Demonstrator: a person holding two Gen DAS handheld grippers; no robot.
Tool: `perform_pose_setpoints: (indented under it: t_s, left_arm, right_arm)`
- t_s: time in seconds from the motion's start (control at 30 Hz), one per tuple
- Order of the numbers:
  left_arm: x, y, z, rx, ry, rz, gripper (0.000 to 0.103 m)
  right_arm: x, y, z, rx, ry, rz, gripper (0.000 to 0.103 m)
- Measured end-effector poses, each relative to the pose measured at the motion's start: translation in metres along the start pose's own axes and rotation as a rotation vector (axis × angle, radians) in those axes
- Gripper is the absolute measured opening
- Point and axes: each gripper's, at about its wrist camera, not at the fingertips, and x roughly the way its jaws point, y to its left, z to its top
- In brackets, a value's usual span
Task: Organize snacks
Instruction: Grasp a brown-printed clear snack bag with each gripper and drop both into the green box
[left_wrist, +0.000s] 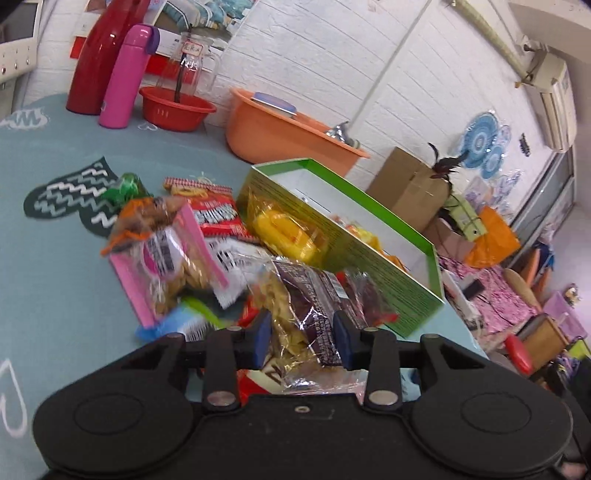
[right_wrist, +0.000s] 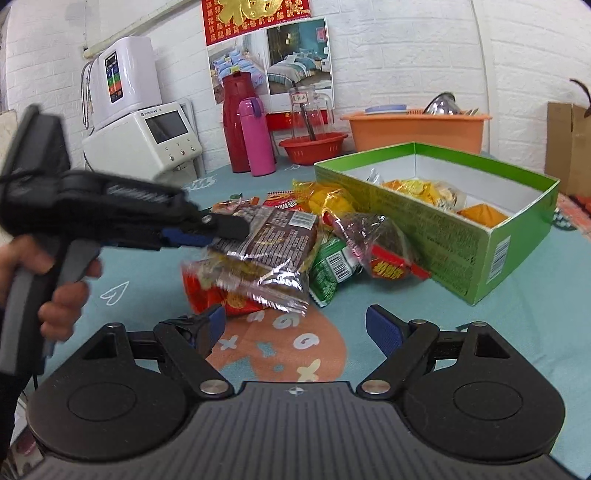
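1. Far left in the right wrist view, a person's hand (right_wrist: 55, 280) grips the handle of the left hand-held gripper (right_wrist: 236, 229), and its blue pads are clenched on a crinkly brown foil snack packet (right_wrist: 273, 240). That packet is lifted a little above the heap.
2. Same grab from the left wrist view: the left hand-held gripper (left_wrist: 303, 332) has the brown foil snack packet (left_wrist: 314, 310) squeezed between its blue pads (left_wrist: 263, 334) – no gap that I can see.
3. Under and around it sits the pile of loose snack bags (right_wrist: 332, 258) on the teal patterned tabletop (right_wrist: 517, 314) – a red bag, a green one, a yellow one, plus a clear pink-edged bag of nuts (left_wrist: 166, 254).
4. Right hand-held gripper (right_wrist: 295, 328): released, jaws wide apart, nothing between them, hovering over the tabletop just short of the pile.
5. Right of the pile, touching it, is the open green cardboard box (right_wrist: 461, 258) with a few yellow and orange packets already inside.
6. Behind it all: a pink flask (right_wrist: 258, 140), a red plastic bowl (right_wrist: 314, 147) and an orange plastic tub (right_wrist: 417, 129).
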Motion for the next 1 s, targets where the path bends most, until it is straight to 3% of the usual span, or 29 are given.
perform_pose_setpoints:
  t_s: [0.07, 0.1, 0.17, 0.4, 0.53, 0.8, 0.9, 1.0]
  left_arm:
    - [-0.004, -0.001, -0.004, -0.033, 0.007, -0.023, 0.074]
    - [-0.005, -0.001, -0.005, -0.046, 0.002, -0.026, 0.089]
    - [-0.004, -0.003, -0.002, -0.048, -0.013, -0.024, 0.103]
    - [0.002, -0.017, 0.000, 0.005, 0.001, -0.012, 0.096]
    - [0.004, -0.011, -0.002, 0.000, -0.005, -0.002, 0.083]
    - [0.017, -0.014, 0.001, 0.038, -0.002, 0.016, 0.083]
    - [0.025, -0.020, -0.004, 0.074, 0.010, 0.038, 0.077]
    - [0.020, -0.031, -0.007, 0.104, 0.009, 0.041, 0.068]
  right_arm:
    - [0.003, -0.002, -0.001, 0.025, 0.005, 0.029, 0.103]
    - [0.004, -0.003, 0.000, 0.038, 0.007, 0.041, 0.103]
    - [0.007, -0.005, 0.000, 0.058, 0.006, 0.058, 0.103]
    - [0.019, -0.016, 0.001, 0.116, 0.022, 0.096, 0.103]
    - [0.022, -0.021, 0.001, 0.133, 0.029, 0.137, 0.103]
    - [0.030, -0.023, 0.001, 0.180, 0.037, 0.219, 0.103]
    - [0.032, -0.023, 0.000, 0.203, 0.050, 0.244, 0.103]
    - [0.026, -0.020, -0.001, 0.202, 0.052, 0.223, 0.093]
